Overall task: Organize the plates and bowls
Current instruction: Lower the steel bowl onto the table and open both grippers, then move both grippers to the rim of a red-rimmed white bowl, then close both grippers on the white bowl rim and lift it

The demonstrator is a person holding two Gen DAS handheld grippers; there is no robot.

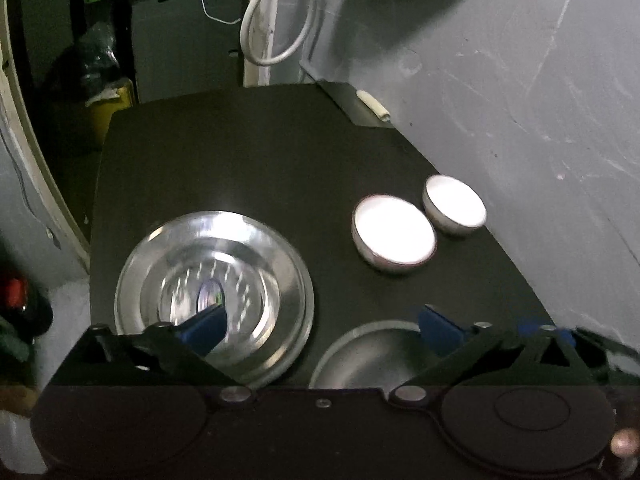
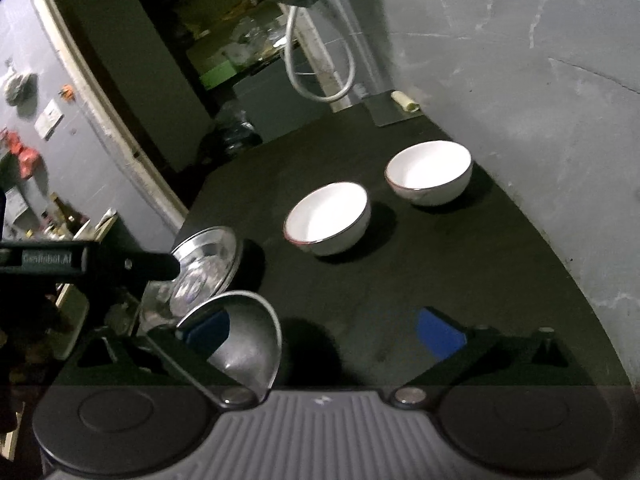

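Two white bowls stand side by side on the black table (image 1: 240, 160) near the wall, the nearer bowl (image 1: 394, 232) (image 2: 328, 218) and the farther bowl (image 1: 454, 204) (image 2: 430, 172). A shiny steel plate (image 1: 214, 292) (image 2: 208, 268) lies at the left. A second steel dish (image 1: 364, 356) (image 2: 244, 340) lies beside it, close under both cameras. My left gripper (image 1: 320, 328) is open, its left pad above the steel plate. My right gripper (image 2: 324, 334) is open, its left pad over the second dish and nothing pinched between the pads.
A grey wall (image 1: 520, 100) runs along the table's right side. At the far corner lie a flat grey slab (image 1: 348, 104) and a cream roll (image 1: 374, 106). A white cable loop (image 1: 276, 20) hangs behind. The table's left edge drops to cluttered floor.
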